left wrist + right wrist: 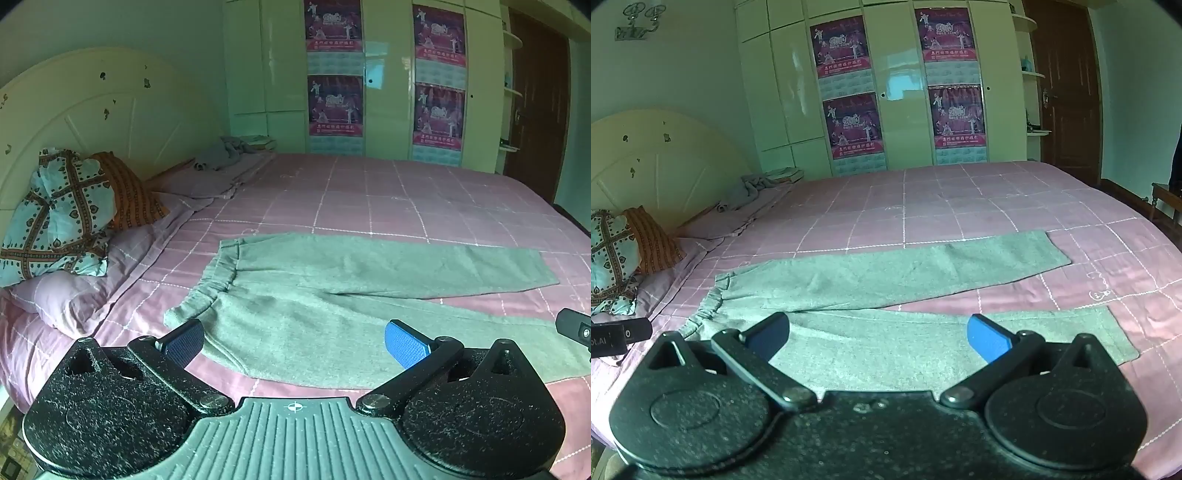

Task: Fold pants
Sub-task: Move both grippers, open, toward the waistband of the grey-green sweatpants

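Note:
Grey pants (314,314) lie spread flat on the pink checked bed, waistband at the left, both legs running to the right in a V. They also show in the right wrist view (894,273). My left gripper (295,345) is open and empty, hovering over the near leg close to the waistband. My right gripper (879,338) is open and empty, above the near leg further right. The right gripper's tip shows at the left view's right edge (574,326); the left gripper's tip shows at the right view's left edge (620,336).
The bed (388,192) fills the scene. Patterned pillows (62,214) and a lilac pillow (74,299) lie at the headboard on the left. A grey garment (221,153) lies at the far corner. A wardrobe (388,74) and door (535,103) stand behind.

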Available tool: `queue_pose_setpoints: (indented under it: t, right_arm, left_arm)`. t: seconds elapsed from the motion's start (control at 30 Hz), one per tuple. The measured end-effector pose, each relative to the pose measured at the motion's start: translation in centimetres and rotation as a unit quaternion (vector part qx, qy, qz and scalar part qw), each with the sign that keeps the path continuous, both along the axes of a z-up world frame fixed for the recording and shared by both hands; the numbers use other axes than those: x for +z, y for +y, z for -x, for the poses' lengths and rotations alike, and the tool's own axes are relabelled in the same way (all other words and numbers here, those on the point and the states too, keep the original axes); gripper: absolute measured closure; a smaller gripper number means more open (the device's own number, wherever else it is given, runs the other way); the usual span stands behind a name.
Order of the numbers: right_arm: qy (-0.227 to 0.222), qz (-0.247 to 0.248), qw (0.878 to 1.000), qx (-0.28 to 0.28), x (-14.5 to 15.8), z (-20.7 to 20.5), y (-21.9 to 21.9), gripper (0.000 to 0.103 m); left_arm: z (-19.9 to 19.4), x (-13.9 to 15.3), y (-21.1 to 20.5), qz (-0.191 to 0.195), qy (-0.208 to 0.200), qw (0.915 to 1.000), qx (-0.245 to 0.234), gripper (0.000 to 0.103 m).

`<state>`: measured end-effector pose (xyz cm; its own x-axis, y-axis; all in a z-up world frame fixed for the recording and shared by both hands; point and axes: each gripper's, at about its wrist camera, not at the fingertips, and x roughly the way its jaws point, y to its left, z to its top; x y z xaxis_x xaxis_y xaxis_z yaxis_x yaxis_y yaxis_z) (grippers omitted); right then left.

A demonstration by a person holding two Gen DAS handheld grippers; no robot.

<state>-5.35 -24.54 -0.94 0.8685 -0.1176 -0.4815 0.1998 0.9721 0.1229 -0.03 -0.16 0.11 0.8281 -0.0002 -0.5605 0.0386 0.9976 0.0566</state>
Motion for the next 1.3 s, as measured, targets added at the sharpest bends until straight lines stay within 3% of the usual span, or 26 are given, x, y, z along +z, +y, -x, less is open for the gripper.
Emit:
queue_pose_setpoints:
  t: [0.73, 0.9, 0.93, 1.07, 1.3]
  right_arm:
    - [-0.006, -0.001, 1.0, 0.007, 0.1, 0.2, 0.1, 0.0]
    - [-0.008, 0.003, 1.0, 0.009, 0.3, 0.1, 0.0, 0.0]
    - [-0.012, 0.001, 1.0, 0.008, 0.2, 0.1, -0.1, 0.0]
    - [-0.019, 0.0, 1.0, 0.009, 0.4, -0.1, -0.1, 0.0]
    - [-0.012, 0.022, 1.0, 0.013, 0.4, -1.4, 0.5, 0.0]
  left_arm:
    - [0.1, 0.1, -0.7, -0.018, -0.025, 0.9995, -0.01, 0.0]
    - [-0.5, 0.3, -1.0, -0.041, -0.04, 0.9983, -0.011, 0.0]
    - [-0.9, 0.2, -0.9, -0.031, -0.016, 0.9993, -0.011, 0.0]
    - [-1.9, 0.0, -0.7, -0.021, 0.016, 0.9996, -0.011, 0.0]
    - [-3.6, -0.5, -0.5, -0.011, 0.021, 0.9997, -0.006, 0.0]
